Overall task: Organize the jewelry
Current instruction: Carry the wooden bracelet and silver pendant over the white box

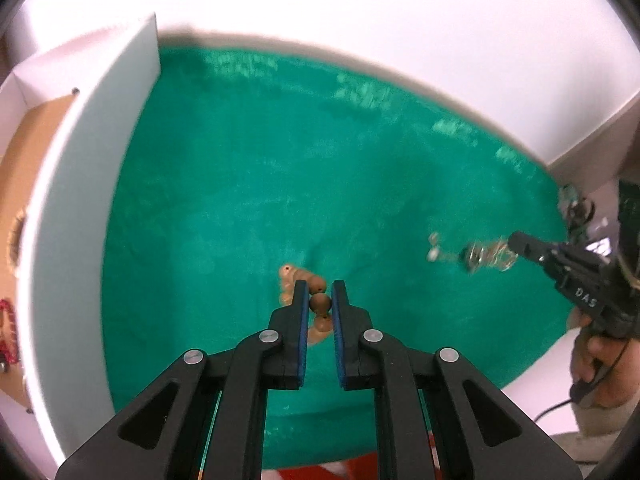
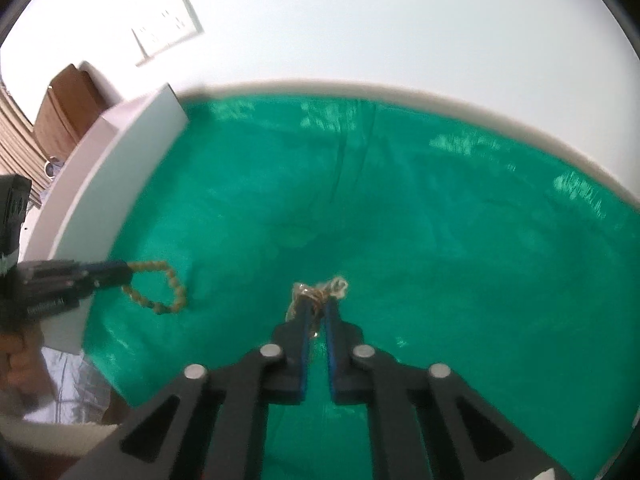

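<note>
Over the green cloth [image 1: 248, 168], seen from the left wrist, the left gripper [image 1: 321, 302] is nearly closed on a brown bead of the wooden bracelet [image 1: 298, 280], the rest of the loop dangling below the fingertips. A pinch on one round bead is a weak hold (it could roll out), and the bracelet would drop back onto the cloth. To the left stands the white box [image 1: 80, 200], where I judge the pieces belong. Far right, the right gripper [image 1: 516, 242] carries a thin chain [image 1: 480, 256], blurred.

From the right wrist, the right gripper [image 2: 318, 306] is closed on that tangled gold chain [image 2: 320, 290], bunched at the tips. Loose strands could snag, or slip free in a swing. The bracelet [image 2: 160, 284] hangs from the left gripper [image 2: 120, 272] just beside the box wall [image 2: 120, 168], and might catch it.
</note>
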The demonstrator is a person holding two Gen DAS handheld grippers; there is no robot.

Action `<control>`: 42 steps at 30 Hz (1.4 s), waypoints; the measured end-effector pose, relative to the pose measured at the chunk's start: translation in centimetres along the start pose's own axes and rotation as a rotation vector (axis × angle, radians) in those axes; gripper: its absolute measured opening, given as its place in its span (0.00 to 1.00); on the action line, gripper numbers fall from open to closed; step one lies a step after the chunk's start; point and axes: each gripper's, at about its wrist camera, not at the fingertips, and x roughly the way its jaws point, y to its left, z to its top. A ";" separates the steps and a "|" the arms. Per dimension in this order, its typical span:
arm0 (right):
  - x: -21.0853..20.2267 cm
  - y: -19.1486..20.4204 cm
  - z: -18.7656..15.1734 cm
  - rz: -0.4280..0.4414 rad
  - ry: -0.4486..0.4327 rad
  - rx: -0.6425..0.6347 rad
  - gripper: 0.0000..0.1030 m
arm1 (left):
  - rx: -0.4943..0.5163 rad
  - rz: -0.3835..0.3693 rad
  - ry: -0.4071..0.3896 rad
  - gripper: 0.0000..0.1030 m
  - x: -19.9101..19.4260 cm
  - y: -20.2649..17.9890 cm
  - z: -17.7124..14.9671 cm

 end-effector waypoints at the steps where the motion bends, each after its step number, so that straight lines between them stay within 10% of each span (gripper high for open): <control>1: -0.8 0.2 0.3 0.003 -0.016 -0.005 0.01 | -0.001 -0.002 -0.012 0.09 -0.5 -0.2 0.1; 28: -9.2 1.1 5.0 0.104 -0.156 -0.054 0.01 | -0.095 -0.025 -0.092 0.09 -7.0 1.4 0.8; 42: -12.4 7.8 9.5 0.234 -0.236 -0.240 0.01 | -0.192 -0.042 -0.205 0.09 -15.4 4.0 1.6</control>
